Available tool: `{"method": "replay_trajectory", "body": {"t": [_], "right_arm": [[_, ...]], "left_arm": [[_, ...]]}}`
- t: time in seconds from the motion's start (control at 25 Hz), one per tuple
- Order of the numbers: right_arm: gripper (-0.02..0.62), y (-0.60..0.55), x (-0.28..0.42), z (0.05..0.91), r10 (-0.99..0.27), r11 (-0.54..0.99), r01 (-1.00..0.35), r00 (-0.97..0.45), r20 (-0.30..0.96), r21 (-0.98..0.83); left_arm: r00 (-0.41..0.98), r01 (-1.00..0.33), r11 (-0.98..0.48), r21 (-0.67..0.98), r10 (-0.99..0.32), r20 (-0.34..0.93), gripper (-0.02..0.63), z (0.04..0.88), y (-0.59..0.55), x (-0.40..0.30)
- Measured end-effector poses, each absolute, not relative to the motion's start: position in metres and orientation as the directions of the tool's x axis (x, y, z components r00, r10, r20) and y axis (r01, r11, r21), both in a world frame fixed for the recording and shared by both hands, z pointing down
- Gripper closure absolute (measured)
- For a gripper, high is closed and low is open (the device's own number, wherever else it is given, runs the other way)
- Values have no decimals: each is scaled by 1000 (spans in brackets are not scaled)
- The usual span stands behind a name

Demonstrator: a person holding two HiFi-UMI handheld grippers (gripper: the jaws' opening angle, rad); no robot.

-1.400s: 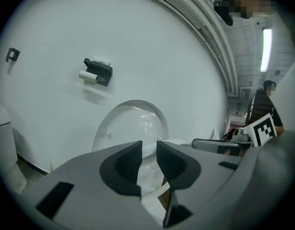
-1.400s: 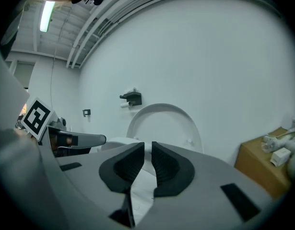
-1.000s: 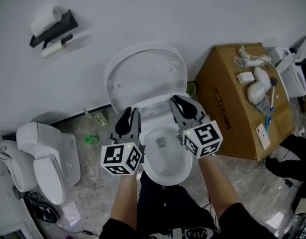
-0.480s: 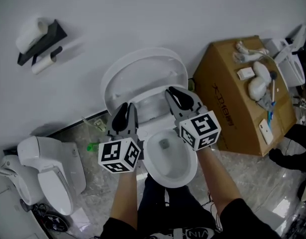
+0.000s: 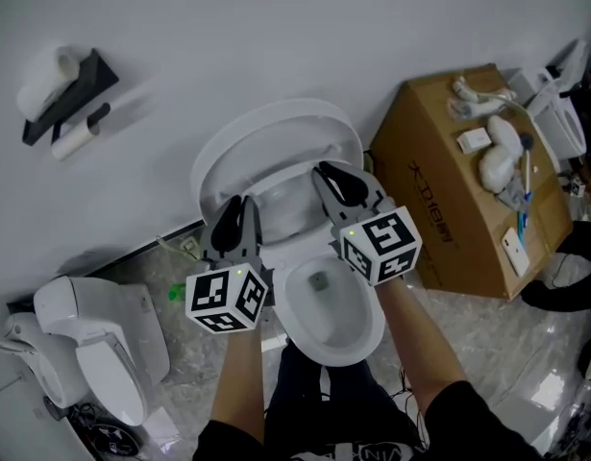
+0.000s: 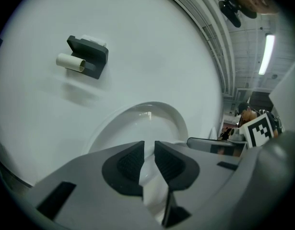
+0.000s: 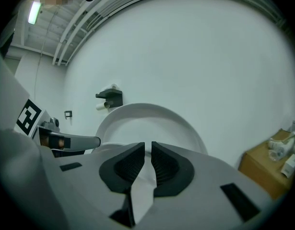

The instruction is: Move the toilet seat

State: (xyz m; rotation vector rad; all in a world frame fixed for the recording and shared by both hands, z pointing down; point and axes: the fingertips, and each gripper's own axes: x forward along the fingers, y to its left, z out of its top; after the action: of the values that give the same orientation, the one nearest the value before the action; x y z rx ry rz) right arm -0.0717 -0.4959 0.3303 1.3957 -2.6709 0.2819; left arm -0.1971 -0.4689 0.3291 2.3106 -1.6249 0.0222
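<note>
Parted by a mere slit at left gripper [image 6: 148,159] (just narrowed) and right gripper [image 7: 147,161] alike, nothing pinched. Straight ahead and slightly above, tipped up against the wall [image 5: 276,36]: toilet seat [image 5: 276,147], long axis rising from its hinge, flanked both sides, right seemingly a shade nearer. On the cardboard box [image 5: 439,209], dark print too small to read.

The white glossy plastic oval toilet seat [image 5: 276,147] is raised. It stands tilted back behind the white ceramic toilet bowl [image 5: 374,317], hinged at the bowl's rear edge, with its smooth inner face turned out over the bowl.
</note>
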Motion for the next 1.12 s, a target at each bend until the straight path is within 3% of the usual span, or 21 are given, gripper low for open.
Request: {"method": "replay_trajectory", "body": {"t": [0.32, 0.52, 1.12], "right_arm": [[547, -493, -68, 329, -802, 562, -818, -575, 158, -123], [586, -492, -54, 322, -823, 536, -814, -563, 78, -223], [586, -403, -37, 324, -759, 619, -776, -631, 163, -121]], "left_arm": [[391, -896, -336, 290, -908, 154, 540, 327, -465, -196], [386, -900, -344, 267, -914, 124, 543, 323, -458, -205], [316, -945, -297, 137, -936, 153, 578, 314, -387, -201]]}}
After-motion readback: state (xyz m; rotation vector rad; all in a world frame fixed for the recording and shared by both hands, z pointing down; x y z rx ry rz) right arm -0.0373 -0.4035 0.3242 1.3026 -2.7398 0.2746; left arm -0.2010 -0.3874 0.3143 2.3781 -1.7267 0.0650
